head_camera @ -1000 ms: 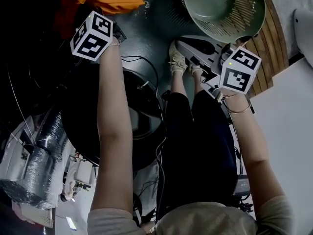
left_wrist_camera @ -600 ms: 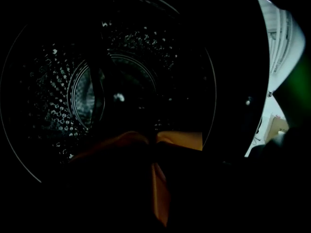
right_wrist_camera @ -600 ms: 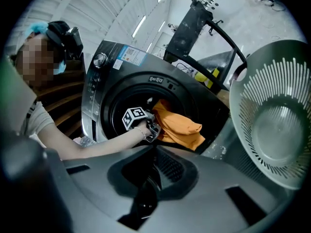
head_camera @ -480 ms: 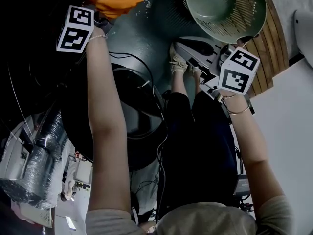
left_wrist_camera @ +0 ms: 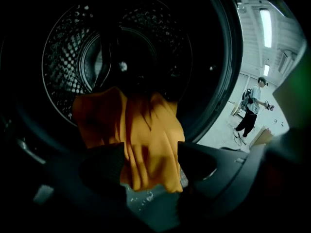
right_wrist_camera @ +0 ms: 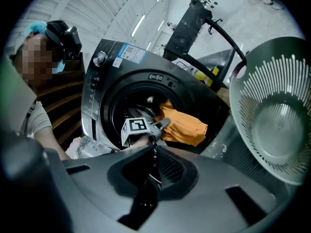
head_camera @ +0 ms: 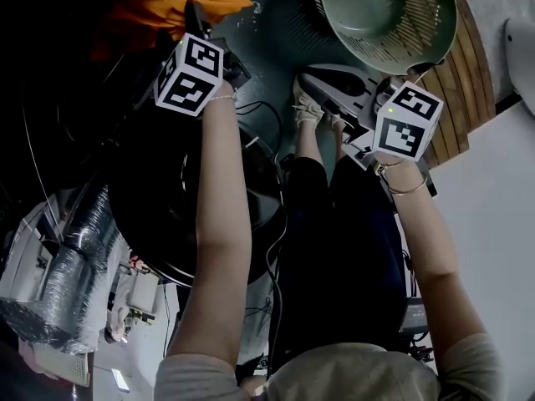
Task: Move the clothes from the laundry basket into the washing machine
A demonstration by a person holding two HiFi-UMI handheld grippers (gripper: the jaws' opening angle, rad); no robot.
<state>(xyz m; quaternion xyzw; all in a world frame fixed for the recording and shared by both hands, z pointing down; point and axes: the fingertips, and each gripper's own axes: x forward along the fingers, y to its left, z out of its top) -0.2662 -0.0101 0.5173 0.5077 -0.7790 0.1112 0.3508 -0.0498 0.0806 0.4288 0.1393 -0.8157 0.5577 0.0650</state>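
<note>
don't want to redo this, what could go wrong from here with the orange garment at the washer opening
The orange fabric garment hangs at the dark washing machine's door rim, not deep in the drum; it may slide back out.
The left gripper has just been opening with the cloth between its jaws; pulling back could snag it and drag it out.

The dark, glossy floor (head_camera: pixel 267 53) carries nearly everything here. The green laundry basket (head_camera: pixel 443 23) stands on it, just beside a strip of wooden boards (head_camera: pixel 472 69), with its hollow facing up at me. My own pale shoes (head_camera: pixel 305 105) are planted on the dark floor near the basket. The washing machine (right_wrist_camera: pixel 99 89) stands on the same floor (its round opening faces me). The orange garment (left_wrist_camera: pixel 141 140) lies over the lower lip of the drum (left_wrist_camera: pixel 63 62), partly inside and partly hanging out.
</note>
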